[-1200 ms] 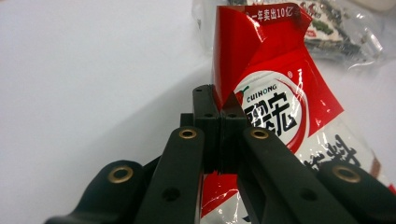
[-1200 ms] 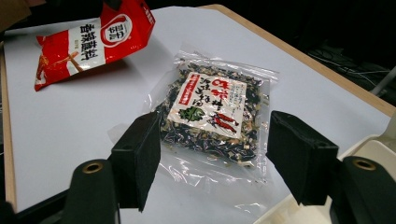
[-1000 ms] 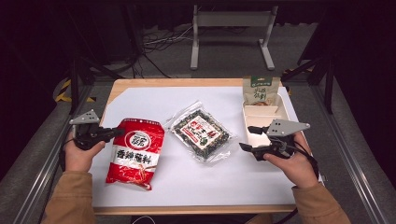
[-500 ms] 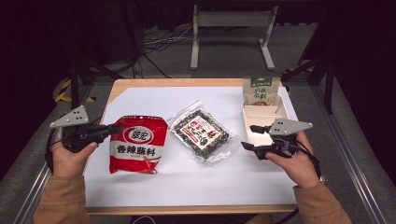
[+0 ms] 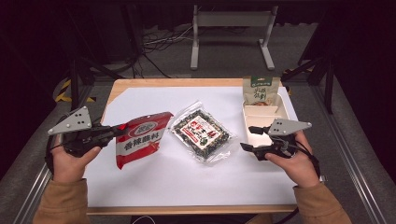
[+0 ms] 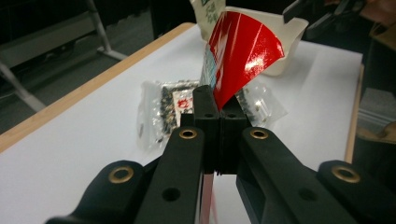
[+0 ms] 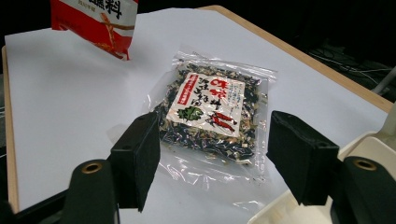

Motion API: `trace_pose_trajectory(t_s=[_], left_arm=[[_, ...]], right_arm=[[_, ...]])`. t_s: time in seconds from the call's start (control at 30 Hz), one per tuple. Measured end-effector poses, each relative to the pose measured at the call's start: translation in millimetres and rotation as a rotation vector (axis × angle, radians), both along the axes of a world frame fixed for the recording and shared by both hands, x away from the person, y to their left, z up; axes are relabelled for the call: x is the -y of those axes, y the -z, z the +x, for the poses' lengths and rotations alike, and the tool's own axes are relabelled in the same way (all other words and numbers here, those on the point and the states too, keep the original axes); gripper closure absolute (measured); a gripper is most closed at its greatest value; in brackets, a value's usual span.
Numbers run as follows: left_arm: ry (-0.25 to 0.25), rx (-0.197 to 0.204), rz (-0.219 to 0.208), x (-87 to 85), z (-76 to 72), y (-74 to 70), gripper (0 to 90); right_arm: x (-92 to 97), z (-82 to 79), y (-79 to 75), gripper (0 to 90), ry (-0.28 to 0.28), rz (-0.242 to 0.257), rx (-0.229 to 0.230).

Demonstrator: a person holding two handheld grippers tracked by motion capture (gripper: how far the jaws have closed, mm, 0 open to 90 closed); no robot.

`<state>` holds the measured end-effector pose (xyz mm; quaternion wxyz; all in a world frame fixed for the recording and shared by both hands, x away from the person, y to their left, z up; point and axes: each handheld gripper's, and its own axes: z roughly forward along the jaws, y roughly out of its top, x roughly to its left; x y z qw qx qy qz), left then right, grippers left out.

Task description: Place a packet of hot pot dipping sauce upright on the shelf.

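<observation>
The left gripper [image 5: 120, 130] sits at the left edge of the tabletop [image 5: 187, 182], its fingers [image 6: 219, 119] closed on the edge of the red packet [image 5: 140, 139]. The packet is lifted and tilted, its far end raised off the white surface. Just right of it, at the centre, the clear bag [image 5: 201, 133] of dark flakes lies flat. Right of the bag, the right gripper [image 5: 247, 138] hovers with its fingers [image 7: 140, 158] wide apart and empty, pointing toward the bag. Behind it stands a white tray [image 5: 280, 103], holding a green pouch [image 5: 259, 90] at its far end.
</observation>
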<state>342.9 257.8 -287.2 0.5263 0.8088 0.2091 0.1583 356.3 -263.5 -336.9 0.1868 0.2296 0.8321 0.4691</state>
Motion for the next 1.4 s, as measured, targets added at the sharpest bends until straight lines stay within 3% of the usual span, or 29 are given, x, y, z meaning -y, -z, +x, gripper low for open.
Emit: trace_pose_trajectory(t_s=[0.33, 0.53, 0.67, 0.87, 1.0, 1.13, 1.27, 1.4], left_arm=[[0.074, 0.037, -0.029, 23.3, -12.4, -8.6, 89.2], [0.112, 0.072, -0.014, 44.9, -20.1, -12.3, 89.2], [0.128, 0.066, -0.012, 51.4, -21.2, -11.1, 89.2], [0.198, 0.057, -0.051, 67.0, -26.3, -10.7, 89.2], [0.247, 0.067, -0.047, 79.0, -30.2, -11.9, 89.2], [0.277, 0.048, -0.085, 85.9, -32.6, -10.5, 89.2], [0.305, 0.037, -0.127, 91.2, -33.6, -8.8, 89.2], [0.31, 0.052, -0.104, 94.9, -35.3, -8.2, 89.2]], right_arm=[[-12.2, -3.4, 0.0, 34.7, -0.047, 0.01, -0.016], [-29.1, -7.5, 1.8, 34.7, -0.106, 0.017, -0.031], [-40.2, -10.2, 3.3, 34.7, -0.142, 0.018, -0.045], [-59.2, -14.7, 5.6, 34.7, -0.196, 0.008, -0.045], [-69.2, -20.0, 7.7, 36.1, -0.227, 0.026, -0.042], [-76.2, -23.6, 10.1, 38.1, -0.25, 0.034, -0.039], [-84.8, -26.0, 17.2, 40.6, -0.27, 0.072, -0.037], [-91.0, -25.6, 24.4, 41.7, -0.285, 0.095, -0.048]])
